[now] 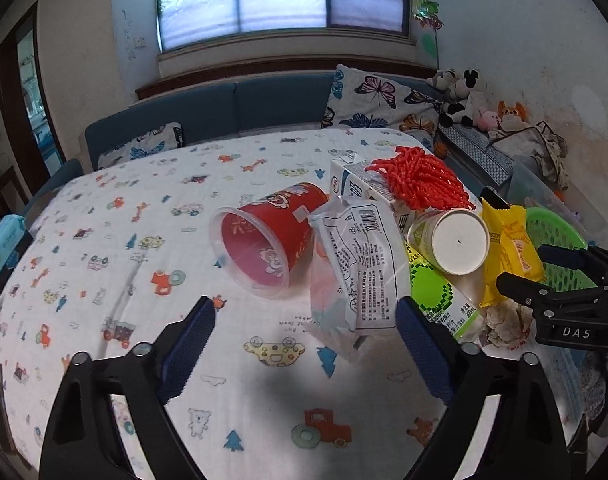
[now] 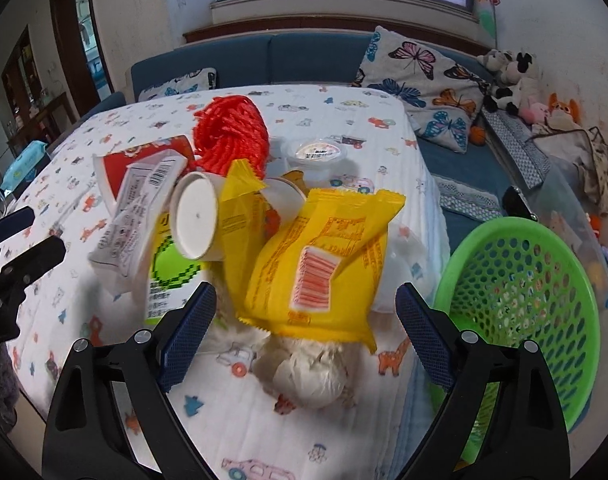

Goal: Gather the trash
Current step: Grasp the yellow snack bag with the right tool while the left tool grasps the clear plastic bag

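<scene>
Both grippers, left [image 1: 304,340] and right [image 2: 304,328], gape empty at frame bottom, approaching; next, pinch the yellow wrapper [image 2: 320,264] for the basket [image 2: 516,280].

Left gripper [image 1: 306,334]: jaws wide apart, tilted downward, nothing between pads. Right gripper [image 2: 306,330]: jaws wide apart, tilted downward, pads touching nothing. Grippers side by side, each visible at other's view edge.

**Plastic, foil and printed cloth**

The bench [image 1: 103,240] wears soft, matt printed cloth. The yellow wrapper [image 2: 320,264] at frame centre is glossy crinkled film. The green basket [image 2: 516,280] at lower right is smooth perforated plastic. The red cup [image 1: 263,236] looks shiny, the crumpled tissue [image 2: 308,376] matt paper.
</scene>
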{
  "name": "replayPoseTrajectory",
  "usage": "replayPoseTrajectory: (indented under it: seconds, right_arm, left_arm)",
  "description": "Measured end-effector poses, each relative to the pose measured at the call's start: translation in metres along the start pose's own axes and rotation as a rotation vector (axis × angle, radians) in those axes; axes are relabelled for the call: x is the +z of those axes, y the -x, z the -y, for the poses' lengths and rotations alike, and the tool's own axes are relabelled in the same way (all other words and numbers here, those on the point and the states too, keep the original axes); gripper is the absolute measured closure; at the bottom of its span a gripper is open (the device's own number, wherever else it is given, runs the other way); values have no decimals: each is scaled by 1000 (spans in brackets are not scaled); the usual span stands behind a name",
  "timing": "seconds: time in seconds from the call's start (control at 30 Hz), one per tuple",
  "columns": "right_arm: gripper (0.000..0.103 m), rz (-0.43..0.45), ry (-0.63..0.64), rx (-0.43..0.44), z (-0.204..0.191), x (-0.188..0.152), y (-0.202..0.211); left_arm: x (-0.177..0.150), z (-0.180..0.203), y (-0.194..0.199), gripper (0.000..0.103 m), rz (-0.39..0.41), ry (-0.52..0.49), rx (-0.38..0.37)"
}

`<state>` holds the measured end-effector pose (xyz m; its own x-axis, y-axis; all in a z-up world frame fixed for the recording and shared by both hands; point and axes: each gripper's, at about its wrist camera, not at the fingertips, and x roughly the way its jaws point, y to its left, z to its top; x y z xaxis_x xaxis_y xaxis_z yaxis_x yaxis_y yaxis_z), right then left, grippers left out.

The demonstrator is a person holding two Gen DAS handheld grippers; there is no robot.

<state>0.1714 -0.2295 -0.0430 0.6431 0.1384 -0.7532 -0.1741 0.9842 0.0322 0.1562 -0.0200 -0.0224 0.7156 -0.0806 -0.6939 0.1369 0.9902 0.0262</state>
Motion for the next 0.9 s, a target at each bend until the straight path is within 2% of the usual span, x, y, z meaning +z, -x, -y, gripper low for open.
replayPoseTrajectory:
  seconds: [0.37, 0.47, 0.53, 0.63, 0.8, 0.9]
  right_arm:
    - [14, -21, 1, 12, 5, 5, -13]
    - [20, -35, 3, 17, 5, 5, -18]
    - [28, -42, -2, 20, 4, 5, -20]
    - [33, -40, -5, 27, 4, 5, -19]
    - [35, -19, -13, 35, 7, 3, -11]
    - [36, -10, -21, 39, 7, 2, -6]
  left_arm:
    - [15, 6, -43, 22, -70, -17, -82]
    - [17, 6, -55, 22, -105, -20, -118]
    - [17, 6, -61, 22, -118, -25, -135]
    - [16, 6, -68, 26, -136, -20, -169]
    - [15, 1, -77, 37, -169, 20, -237]
    - [14, 1, -79, 46, -175, 29, -254]
